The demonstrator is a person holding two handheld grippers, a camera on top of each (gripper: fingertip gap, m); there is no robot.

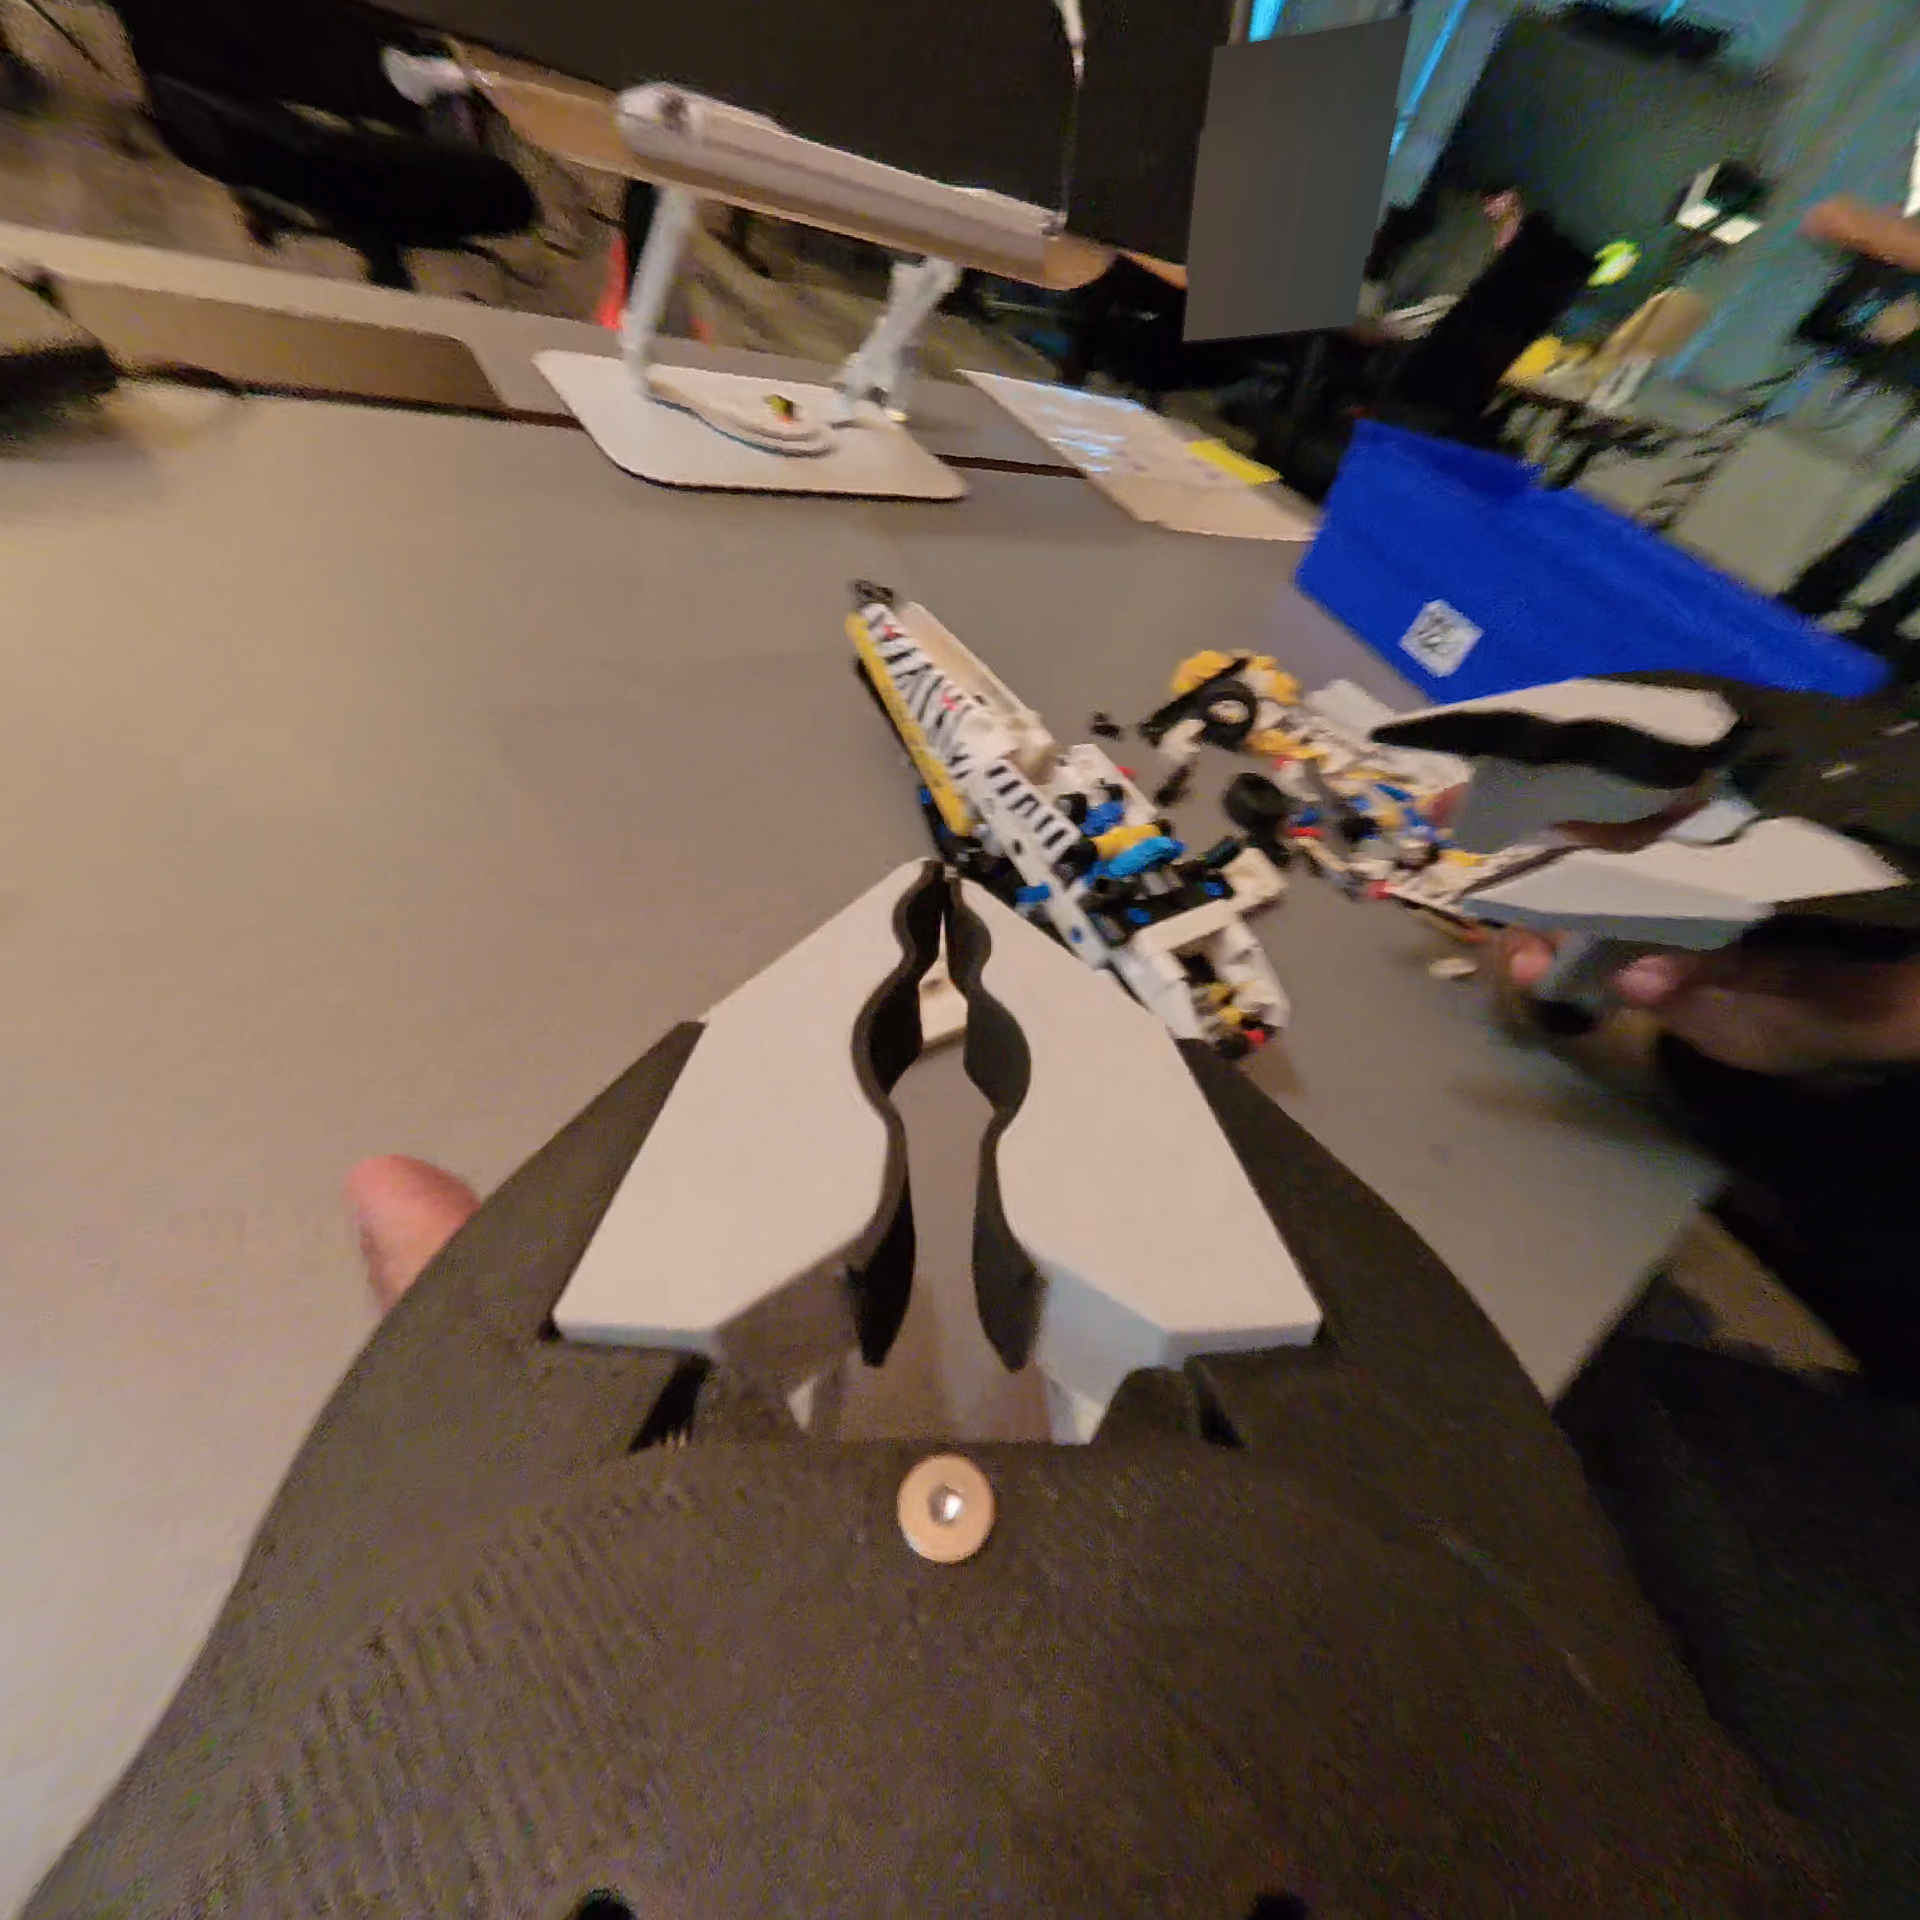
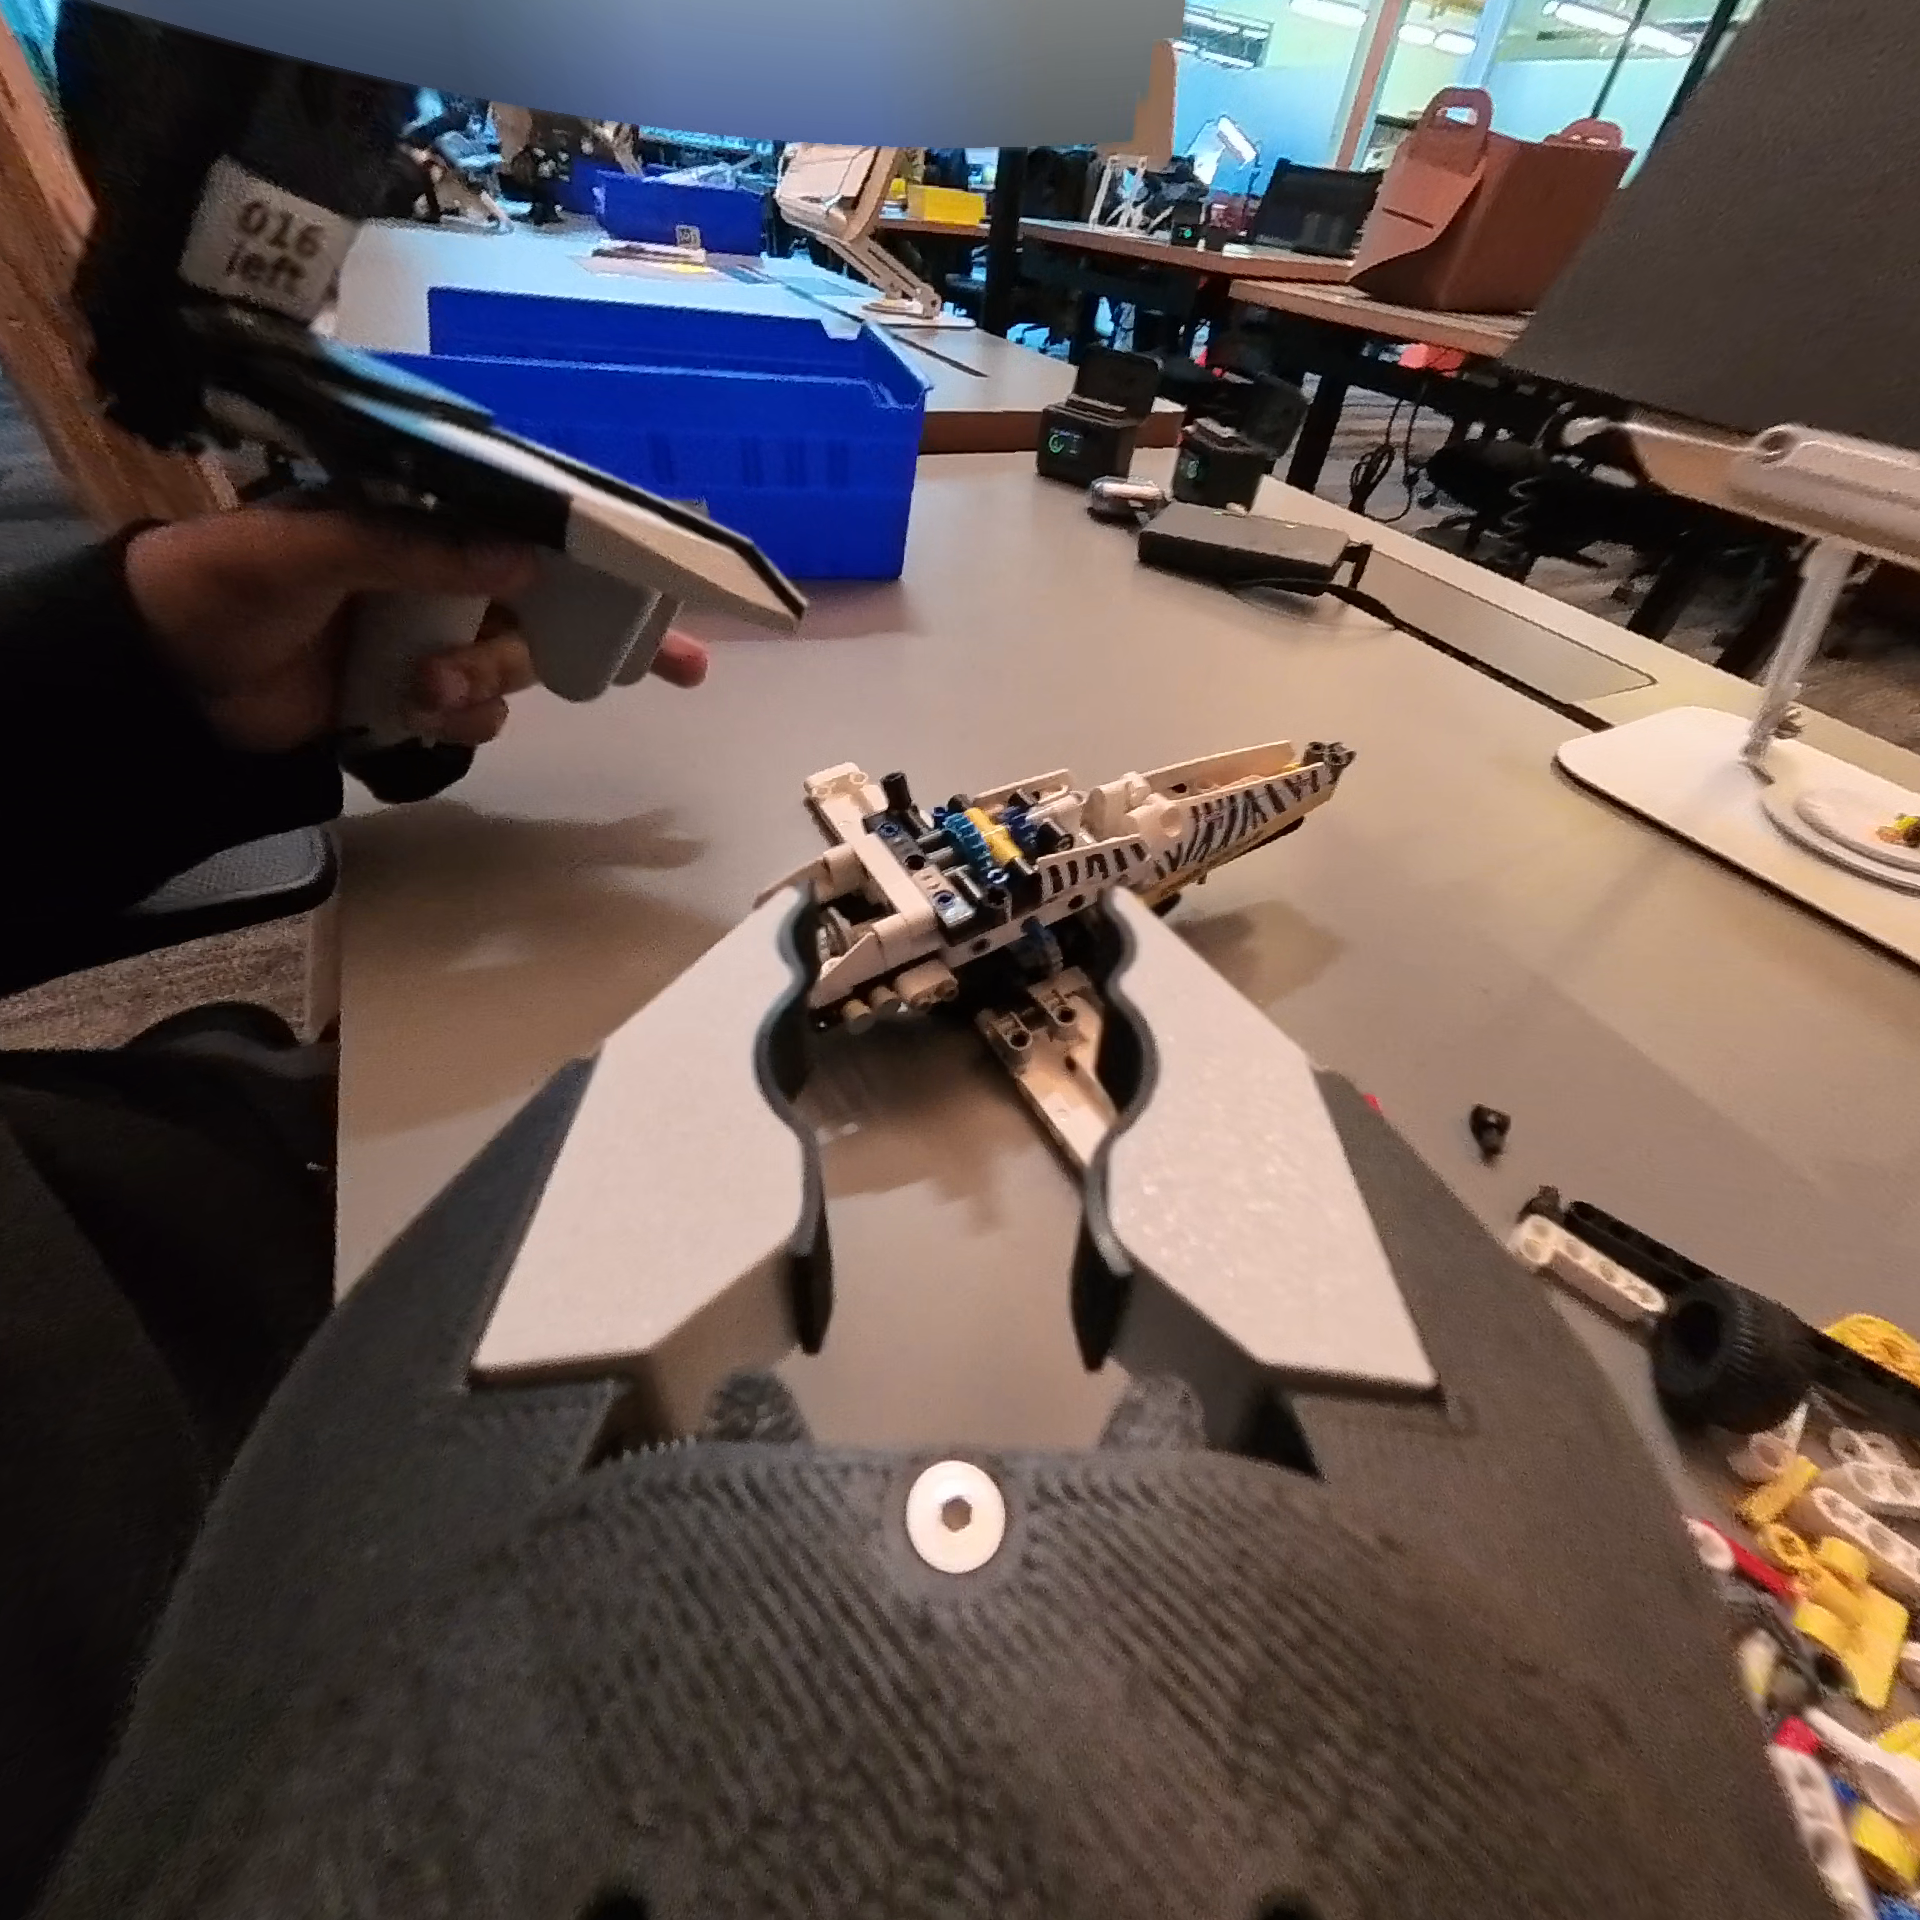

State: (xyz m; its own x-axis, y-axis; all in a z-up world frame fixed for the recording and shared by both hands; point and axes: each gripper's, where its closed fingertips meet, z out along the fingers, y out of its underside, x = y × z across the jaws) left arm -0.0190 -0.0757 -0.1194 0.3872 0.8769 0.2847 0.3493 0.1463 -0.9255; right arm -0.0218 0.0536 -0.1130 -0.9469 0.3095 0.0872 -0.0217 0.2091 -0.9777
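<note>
Two grippers are examined. The left gripper (image 1: 940,883) has its fingertips drawn together; the right wrist view shows it raised off the table (image 2: 1351,1039), up and to the left of the right fingers, with no object showing at its tips. The right gripper (image 2: 951,914) has its fingers apart. A white toy brick model with zebra-striped panels (image 2: 1049,862) lies on the table just ahead of those fingertips, its blunt rear end towards them and its pointed nose away to the right. Whether either pad touches it cannot be told; the left wrist view suggests it lies apart. A flat beige brick piece (image 2: 1049,1070) lies between the right fingers, beside the model. Further out, to the right of the right fingers, lie a black tyre (image 2: 1725,1361) and a heap of loose brick parts (image 2: 1829,1558). A blue bin (image 2: 675,436) stands well beyond the left gripper.
</note>
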